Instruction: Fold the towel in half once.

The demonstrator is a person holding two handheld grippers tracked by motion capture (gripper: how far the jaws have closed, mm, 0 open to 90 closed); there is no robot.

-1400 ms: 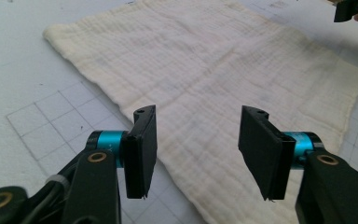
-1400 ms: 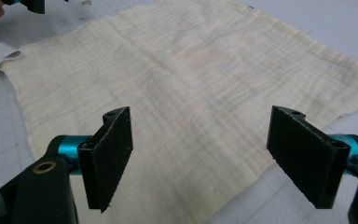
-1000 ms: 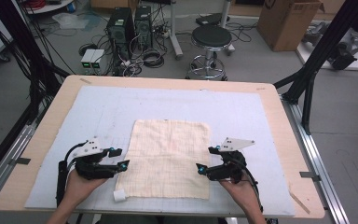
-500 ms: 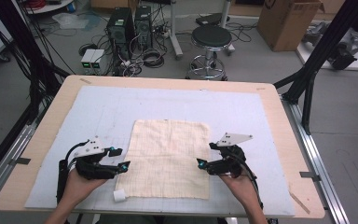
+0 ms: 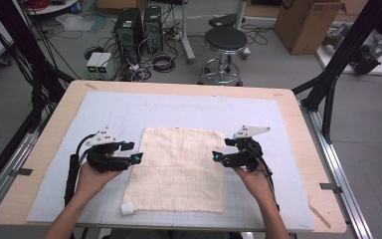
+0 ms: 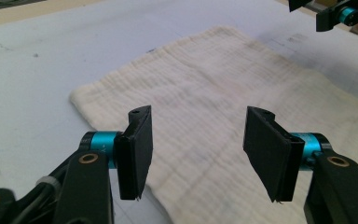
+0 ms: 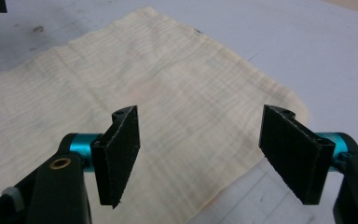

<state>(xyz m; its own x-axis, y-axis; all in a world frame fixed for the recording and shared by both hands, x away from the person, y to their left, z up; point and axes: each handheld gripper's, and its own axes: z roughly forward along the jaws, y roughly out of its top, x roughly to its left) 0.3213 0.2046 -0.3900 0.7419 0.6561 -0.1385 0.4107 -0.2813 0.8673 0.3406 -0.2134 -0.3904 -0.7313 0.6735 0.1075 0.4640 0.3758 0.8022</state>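
Pale mat (image 5: 129, 107) bears flat cloth (image 5: 179, 167); longer front-to-back.

One cream square woven cloth (image 5: 179, 169); two black two-jaw grippers, left (image 5: 133, 152) and right (image 5: 219, 152); one small white block, perhaps tape (image 5: 127, 208), at seven o'clock.

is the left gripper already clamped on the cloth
No, the left gripper has its jaws wide apart above the cloth.

A black stool (image 5: 224, 41), 2 computer towers (image 5: 139, 25) and a cardboard box (image 5: 306, 22) stand beyond the table (image 5: 54, 124).
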